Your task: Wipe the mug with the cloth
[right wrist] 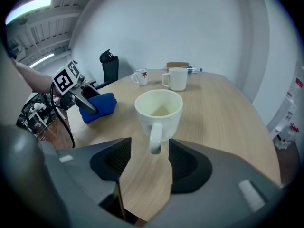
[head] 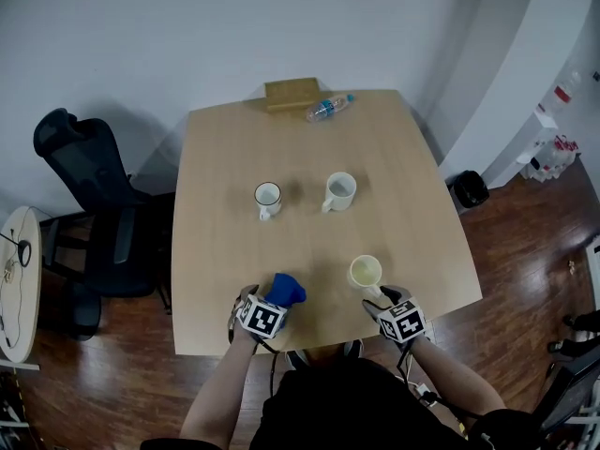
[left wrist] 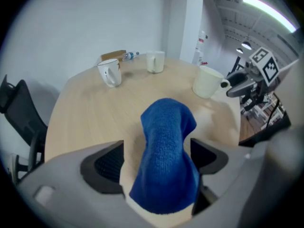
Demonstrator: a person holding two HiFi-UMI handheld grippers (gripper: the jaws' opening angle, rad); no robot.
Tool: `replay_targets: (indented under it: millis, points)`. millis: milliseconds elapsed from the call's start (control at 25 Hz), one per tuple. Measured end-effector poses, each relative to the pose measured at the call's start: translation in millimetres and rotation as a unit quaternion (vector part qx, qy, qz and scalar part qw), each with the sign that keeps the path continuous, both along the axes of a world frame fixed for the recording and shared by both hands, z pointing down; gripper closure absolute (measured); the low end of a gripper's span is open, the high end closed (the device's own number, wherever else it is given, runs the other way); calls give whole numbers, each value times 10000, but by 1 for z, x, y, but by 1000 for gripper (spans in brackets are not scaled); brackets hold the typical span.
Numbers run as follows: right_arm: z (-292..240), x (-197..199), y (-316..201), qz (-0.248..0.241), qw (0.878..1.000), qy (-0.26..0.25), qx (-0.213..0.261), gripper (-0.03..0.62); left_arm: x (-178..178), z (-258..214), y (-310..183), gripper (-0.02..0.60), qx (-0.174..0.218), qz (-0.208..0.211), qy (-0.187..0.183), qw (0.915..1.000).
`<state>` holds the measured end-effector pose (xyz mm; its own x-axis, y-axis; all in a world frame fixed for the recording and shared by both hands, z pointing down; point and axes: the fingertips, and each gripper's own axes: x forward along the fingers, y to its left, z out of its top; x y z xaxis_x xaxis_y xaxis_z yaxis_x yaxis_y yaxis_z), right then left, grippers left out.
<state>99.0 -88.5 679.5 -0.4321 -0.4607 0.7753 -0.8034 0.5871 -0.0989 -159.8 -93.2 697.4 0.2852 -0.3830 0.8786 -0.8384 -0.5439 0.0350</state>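
Left gripper point(head: 272, 302): jaws apart, with the blue cloth point(left wrist: 166, 151) bunched between them on the table point(head: 281, 157), not clamped. Right gripper point(head: 382, 300): jaws apart, flanking the handle of the upright cream mug point(right wrist: 159, 110).

Cloth point(left wrist: 166, 127) btm end hidden behind left gripper point(left wrist: 157, 160), lower centre. Bottle point(head: 328, 107) label too small to read. Side table point(head: 19, 279) cut, left edge.
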Motion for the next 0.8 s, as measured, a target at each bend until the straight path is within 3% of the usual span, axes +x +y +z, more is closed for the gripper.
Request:
replay_targets:
  millis: [160,360,440,480,520,560,600,680,800]
  points:
    - [-12,19,14,412,9991,43,37,342,-13,-37,5,138,534,-385,539,9964]
    - [-26,46,52,780,9970,6,5,364,-34,-83,55,151,970,-977,1134,9840]
    - [-35,46,70,755,9968,-272,-9,380,-29,-94,89,254,1084,-890,1295,9816]
    - [-41,43,79,723,9958,-557,-38,427,-22,-101,108,355,1136,-816,1408,9801]
    - [-49,39,90,678,9935,-907,-73,526,-13,-108,127,436,1186,-769,1522,9782]
    - [-58,34,101,619,9902,-1252,-94,583,-2,-114,146,482,1237,-772,1613,9761]
    - [-67,31,113,554,9865,-1536,-85,588,10,-121,164,522,1292,-827,1683,9737]
    - [-84,32,138,457,9803,-1923,-6,588,40,-134,193,578,1394,-1049,1879,9666]
    - [-104,45,177,385,9697,-2412,93,588,94,-149,228,578,1468,-1364,2258,9533]
